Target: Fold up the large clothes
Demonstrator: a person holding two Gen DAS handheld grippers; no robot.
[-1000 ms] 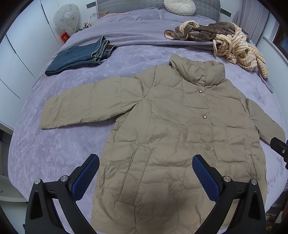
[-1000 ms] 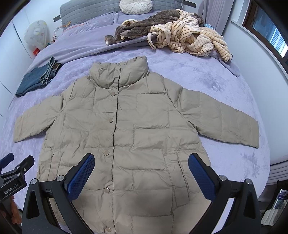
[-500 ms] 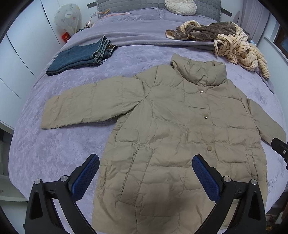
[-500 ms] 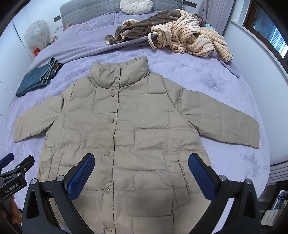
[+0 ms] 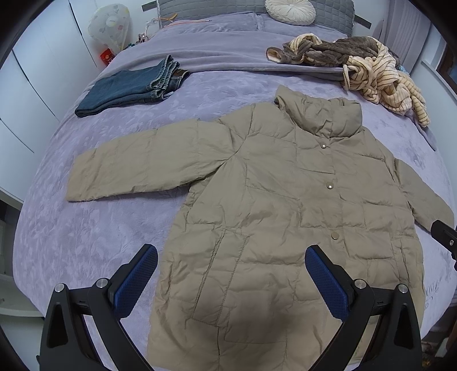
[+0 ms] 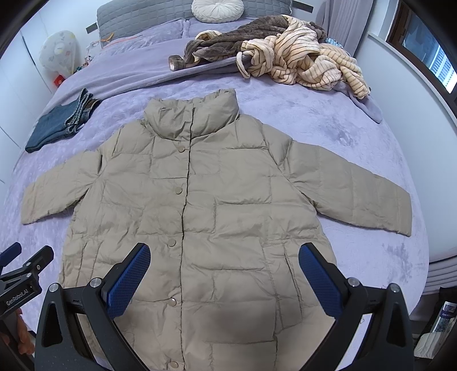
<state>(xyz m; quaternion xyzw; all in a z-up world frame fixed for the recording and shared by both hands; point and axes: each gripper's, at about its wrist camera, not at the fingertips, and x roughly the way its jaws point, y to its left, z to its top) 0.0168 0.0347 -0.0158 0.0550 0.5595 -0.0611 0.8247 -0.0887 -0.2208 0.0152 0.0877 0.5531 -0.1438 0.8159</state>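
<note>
Matt quilted puffer coat (image 6: 228,217) in crinkled beige cloth with dull snaps, on plush lilac bed cover (image 6: 357,137), folded denim jeans (image 5: 134,85) beyond its sleeve, fleecy striped robe (image 6: 308,62) past its collar

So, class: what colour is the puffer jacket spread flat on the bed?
The puffer jacket is khaki beige with matching snap buttons, shown best in the right wrist view.

A tan quilted coat (image 5: 280,217) lay flat and front-up on the lilac bed (image 5: 85,228), snapped shut, collar toward the headboard, one sleeve stretched out to the left; the left tongs (image 5: 231,271) hovered above its lower half, blue pads spread wide with nothing between them. Folded jeans (image 5: 128,85) sat well beyond the sleeve; a heap of brown and striped clothes (image 5: 357,65) lay past the collar; a round cushion (image 5: 290,10) rested by the headboard; the other tongs' black tip (image 5: 444,235) showed at the right edge.
</note>
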